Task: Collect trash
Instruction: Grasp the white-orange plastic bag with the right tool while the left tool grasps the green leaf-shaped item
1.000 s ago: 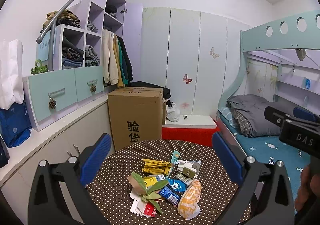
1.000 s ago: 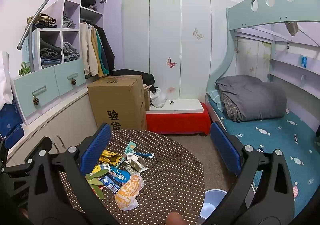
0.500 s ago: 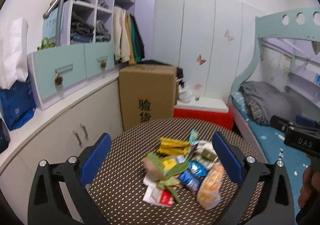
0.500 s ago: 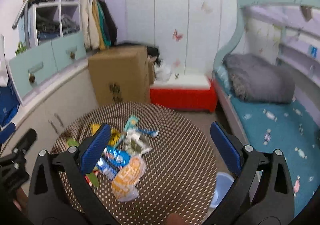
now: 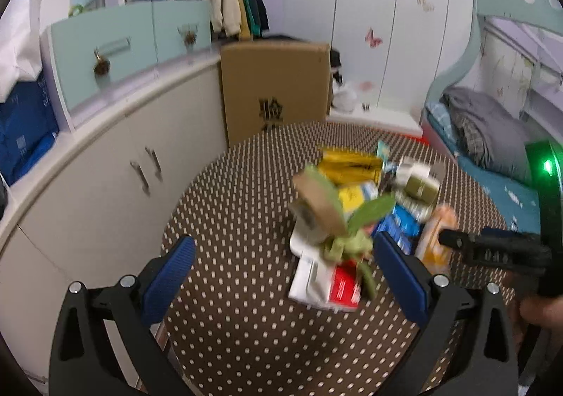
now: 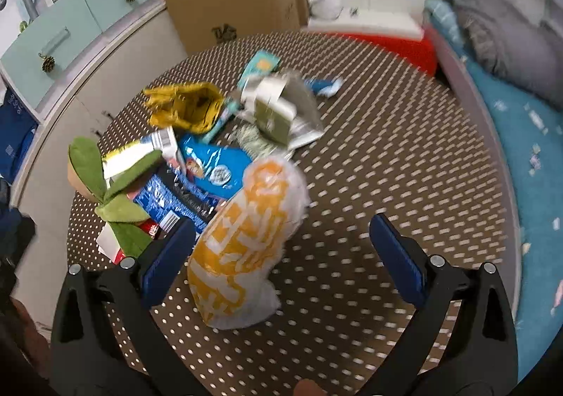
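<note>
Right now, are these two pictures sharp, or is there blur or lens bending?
Left wrist view: motion blur smears the trash pile, fisheye curves the cabinets. Right wrist view: the orange-and-white bag and dotted table are streaked; corners go black.

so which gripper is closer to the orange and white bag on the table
Right. The right gripper, jaws closing but not touching it, hangs just above the orange and white bag, which lies partly between its fingers. The left gripper is off to the bag's left, over the red and white packet.
</note>
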The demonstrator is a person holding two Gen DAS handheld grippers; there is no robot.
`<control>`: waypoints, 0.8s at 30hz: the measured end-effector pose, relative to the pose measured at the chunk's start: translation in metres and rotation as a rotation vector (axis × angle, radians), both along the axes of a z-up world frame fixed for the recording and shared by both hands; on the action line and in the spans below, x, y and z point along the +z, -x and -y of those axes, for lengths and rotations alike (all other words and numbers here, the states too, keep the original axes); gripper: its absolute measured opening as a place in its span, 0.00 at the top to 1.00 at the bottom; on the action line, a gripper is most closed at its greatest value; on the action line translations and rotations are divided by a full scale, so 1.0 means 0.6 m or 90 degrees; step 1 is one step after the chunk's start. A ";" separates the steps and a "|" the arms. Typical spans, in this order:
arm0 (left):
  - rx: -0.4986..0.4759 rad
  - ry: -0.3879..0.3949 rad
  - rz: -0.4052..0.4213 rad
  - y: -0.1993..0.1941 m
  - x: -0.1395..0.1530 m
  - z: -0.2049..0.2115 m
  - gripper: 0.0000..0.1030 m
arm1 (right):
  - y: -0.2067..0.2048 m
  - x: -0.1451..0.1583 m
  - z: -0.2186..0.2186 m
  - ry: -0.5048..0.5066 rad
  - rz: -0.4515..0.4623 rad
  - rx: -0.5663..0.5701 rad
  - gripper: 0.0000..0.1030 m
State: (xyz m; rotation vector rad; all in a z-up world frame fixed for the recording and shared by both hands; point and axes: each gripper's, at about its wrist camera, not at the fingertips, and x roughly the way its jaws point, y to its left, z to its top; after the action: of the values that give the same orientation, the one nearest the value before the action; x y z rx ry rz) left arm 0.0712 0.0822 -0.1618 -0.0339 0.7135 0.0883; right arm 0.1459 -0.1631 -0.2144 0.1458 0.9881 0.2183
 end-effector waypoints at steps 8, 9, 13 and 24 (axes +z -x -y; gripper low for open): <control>-0.036 -0.022 -0.027 -0.024 -0.036 0.019 0.04 | -0.005 -0.022 -0.015 -0.021 -0.012 0.040 0.59; -0.043 -0.026 -0.024 -0.030 -0.036 0.025 0.04 | 0.000 -0.017 -0.007 -0.024 -0.008 0.037 0.59; -0.070 -0.046 -0.030 -0.060 -0.047 0.050 0.04 | 0.008 -0.002 0.027 -0.034 0.001 0.015 0.59; -0.127 -0.015 -0.072 -0.088 -0.075 0.068 0.78 | 0.014 0.039 0.097 -0.047 0.032 -0.012 0.59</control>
State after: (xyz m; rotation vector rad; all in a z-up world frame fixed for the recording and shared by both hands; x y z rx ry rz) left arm 0.1241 0.0415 -0.2068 0.0650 0.8258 -0.0937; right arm 0.1372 -0.2214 -0.1912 0.2158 0.9294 0.2398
